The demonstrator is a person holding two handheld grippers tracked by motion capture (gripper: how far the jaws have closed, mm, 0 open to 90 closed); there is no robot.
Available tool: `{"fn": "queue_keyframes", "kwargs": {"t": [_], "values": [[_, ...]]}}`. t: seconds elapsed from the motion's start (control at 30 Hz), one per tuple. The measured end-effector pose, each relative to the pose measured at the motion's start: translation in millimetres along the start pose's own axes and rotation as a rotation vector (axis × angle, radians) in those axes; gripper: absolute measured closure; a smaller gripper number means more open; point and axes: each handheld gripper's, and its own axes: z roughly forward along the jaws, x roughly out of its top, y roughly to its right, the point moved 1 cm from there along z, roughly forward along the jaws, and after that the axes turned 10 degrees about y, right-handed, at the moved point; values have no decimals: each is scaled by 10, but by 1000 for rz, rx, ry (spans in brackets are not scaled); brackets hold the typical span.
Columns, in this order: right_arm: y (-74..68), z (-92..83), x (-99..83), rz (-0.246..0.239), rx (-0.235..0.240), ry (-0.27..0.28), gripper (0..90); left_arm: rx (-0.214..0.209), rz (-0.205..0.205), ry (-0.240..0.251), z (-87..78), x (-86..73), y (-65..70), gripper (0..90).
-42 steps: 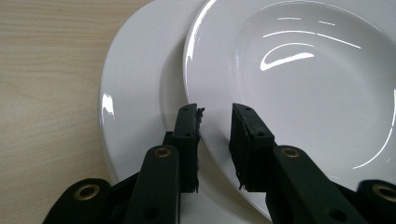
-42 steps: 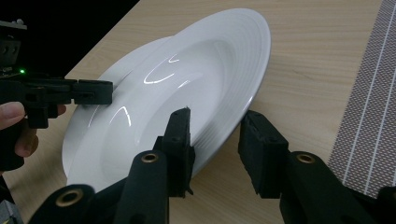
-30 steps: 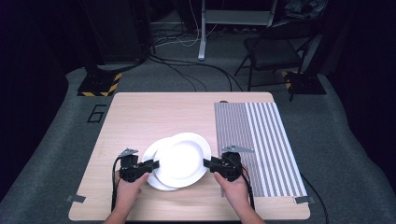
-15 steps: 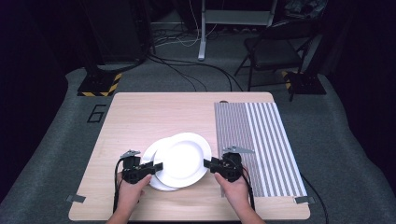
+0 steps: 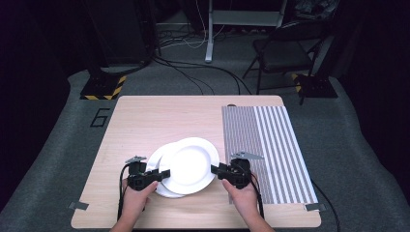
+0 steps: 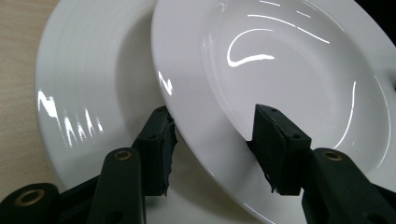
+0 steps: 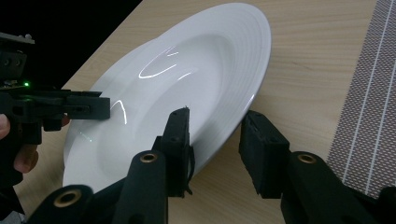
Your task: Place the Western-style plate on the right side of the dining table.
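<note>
The upper white plate (image 5: 189, 165) sits tilted near the front edge of the table (image 5: 145, 121), its left rim overlapping a second white plate (image 5: 155, 164) that lies flat beneath it. In the left gripper view the upper plate's (image 6: 289, 70) rim passes between the two black jaws, one pad under the rim and one over the plate's inside; a gap shows between the pads and the china, and the jaws have just been opening, so the left hand-held gripper (image 5: 153, 175) stands half wide with the rim between its jaws but not pinched. The lower plate (image 6: 93, 79) is cut off at the bottom of that view, and how far it runs under the upper one is hidden.

On the other side, the right hand-held gripper (image 5: 218, 170) is clamped on the upper plate's right rim; in the right gripper view the plate (image 7: 187, 88) rises slanting off the wood, its rim between the closed-in jaws. Whether the far pad truly touches the underside is hard to make out. The left hand-held gripper (image 7: 100, 108) shows across the plate there, dim against the dark.

A striped placemat (image 5: 270, 145) covers the right part of the table, just beside the right hand (image 5: 244, 193). The left hand (image 5: 135, 195) comes in from the bottom; both forearms are cut off by the frame's edge.
</note>
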Motion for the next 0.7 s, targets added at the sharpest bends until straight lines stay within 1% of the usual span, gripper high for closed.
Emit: {"fn": "queue_keyframes", "kwargs": {"t": [0.03, 0.07, 0.17, 0.3, 0.33, 0.37, 0.4, 0.43, 0.47, 0.5, 0.57, 0.63, 0.7], "values": [[-3, -2, -2, 4, -3, -3, 629, 10, 12, 8, 2, -4, 17, 491], [-3, -2, -2, 4, -3, -3, 629, 13, 22, 6, -3, -3, 20, 491], [3, -1, -7, 7, -8, -3, 627, 14, 14, 15, -10, 1, 27, 496], [-15, -3, -10, 2, -19, -4, 617, 15, 16, 15, -24, 6, 27, 502], [-32, -1, -11, -17, -30, -4, 602, 13, 16, 17, -29, 9, 25, 506], [-42, -2, -12, -19, -36, -9, 595, 13, 16, 17, -29, 9, 25, 507], [-42, -2, -12, -19, -36, -9, 595, 16, 6, 21, -29, 9, 31, 507], [-69, -2, -18, -26, -44, -15, 578, 22, 4, 27, -39, 12, 32, 509], [-73, 0, -20, -29, -43, -16, 571, 21, 13, 26, -47, 14, 26, 512], [-85, -1, -23, -23, -47, -22, 564, 23, 11, 28, -55, 17, 29, 515], [-84, 1, -24, -29, -44, -21, 556, 21, 4, 33, -59, 19, 36, 519], [-88, -3, -25, -26, -46, -25, 550, 28, 0, 37, -69, 20, 47, 523], [-94, -7, -26, -13, -45, -35, 541, 30, 4, 37, -76, 22, 51, 525]]}}
